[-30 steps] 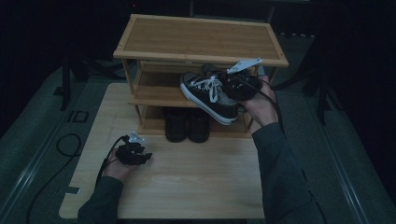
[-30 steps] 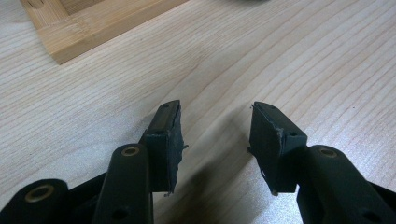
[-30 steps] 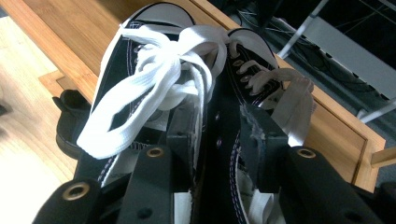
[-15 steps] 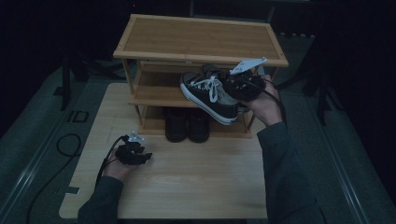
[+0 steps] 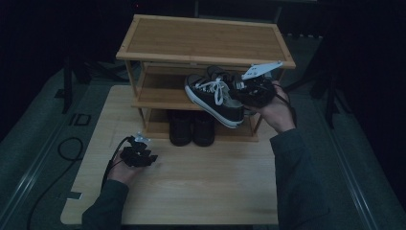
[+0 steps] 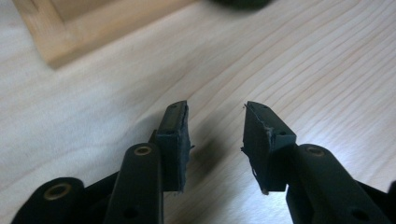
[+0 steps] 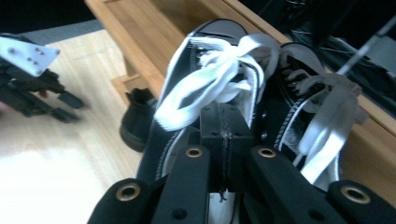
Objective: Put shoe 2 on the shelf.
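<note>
Table (image 5: 201,191) bare near front edge | left gripper (image 6: 215,140) fingers apart – closing, nothing between | right gripper (image 7: 223,140) fingers pinched on sneaker (image 5: 213,98)

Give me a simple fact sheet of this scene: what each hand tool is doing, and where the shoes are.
Right gripper: jaws have just closed, pinched together at the sneaker, held tilted by the middle shelf
Second sneaker: on the middle shelf, beside the held one
Left gripper: over the table, jaws apart and just closing a little, nothing between them
Dark shoes: a pair on the bottom shelf
Rack: wooden, top shelf bare
</note>
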`<control>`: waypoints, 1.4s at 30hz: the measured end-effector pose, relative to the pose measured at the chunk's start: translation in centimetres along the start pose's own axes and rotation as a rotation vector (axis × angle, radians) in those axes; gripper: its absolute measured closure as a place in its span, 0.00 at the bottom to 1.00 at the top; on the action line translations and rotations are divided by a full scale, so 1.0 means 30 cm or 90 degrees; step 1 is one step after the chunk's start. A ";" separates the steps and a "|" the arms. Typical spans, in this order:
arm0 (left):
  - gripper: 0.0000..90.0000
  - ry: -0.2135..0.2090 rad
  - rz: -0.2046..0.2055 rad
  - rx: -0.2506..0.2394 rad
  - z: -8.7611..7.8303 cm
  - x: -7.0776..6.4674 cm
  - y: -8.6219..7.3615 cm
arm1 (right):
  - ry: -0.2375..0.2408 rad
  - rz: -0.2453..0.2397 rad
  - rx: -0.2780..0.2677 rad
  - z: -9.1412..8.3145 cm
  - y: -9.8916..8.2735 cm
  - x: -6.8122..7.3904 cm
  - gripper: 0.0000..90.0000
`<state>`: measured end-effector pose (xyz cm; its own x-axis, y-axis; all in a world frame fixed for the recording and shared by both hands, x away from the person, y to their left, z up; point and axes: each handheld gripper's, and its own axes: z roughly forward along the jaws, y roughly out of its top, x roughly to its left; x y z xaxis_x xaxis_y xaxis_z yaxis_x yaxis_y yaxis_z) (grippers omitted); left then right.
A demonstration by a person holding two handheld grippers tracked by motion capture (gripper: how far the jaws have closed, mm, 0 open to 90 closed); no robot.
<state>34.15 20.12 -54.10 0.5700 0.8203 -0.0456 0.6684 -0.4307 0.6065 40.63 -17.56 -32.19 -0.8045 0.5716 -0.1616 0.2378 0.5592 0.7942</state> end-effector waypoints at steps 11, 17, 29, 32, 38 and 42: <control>0.82 -0.028 0.051 -0.047 -0.087 -0.045 0.096 | 0.062 -0.009 -0.025 -0.026 -0.008 0.038 1.00; 0.91 -0.050 0.075 -0.060 -0.118 -0.063 0.167 | 0.079 -0.016 -0.021 -0.034 -0.027 0.060 1.00; 1.00 -0.071 0.088 -0.096 -0.165 -0.085 0.245 | 0.120 -0.059 0.006 -0.021 -0.051 0.115 1.00; 1.00 -0.066 0.098 -0.102 -0.179 -0.093 0.267 | 0.126 -0.063 0.013 -0.010 -0.061 0.123 1.00; 1.00 -0.065 0.109 -0.110 -0.194 -0.100 0.315 | 0.128 -0.068 0.030 0.010 -0.095 0.143 1.00; 1.00 -0.058 0.121 -0.122 -0.204 -0.112 0.349 | 0.131 -0.069 0.040 0.033 -0.120 0.157 1.00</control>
<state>36.30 15.15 -42.74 0.7227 0.6910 0.0167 0.4483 -0.4871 0.7495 36.51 -16.30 -36.40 -0.9197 0.3751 -0.1162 0.1722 0.6512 0.7391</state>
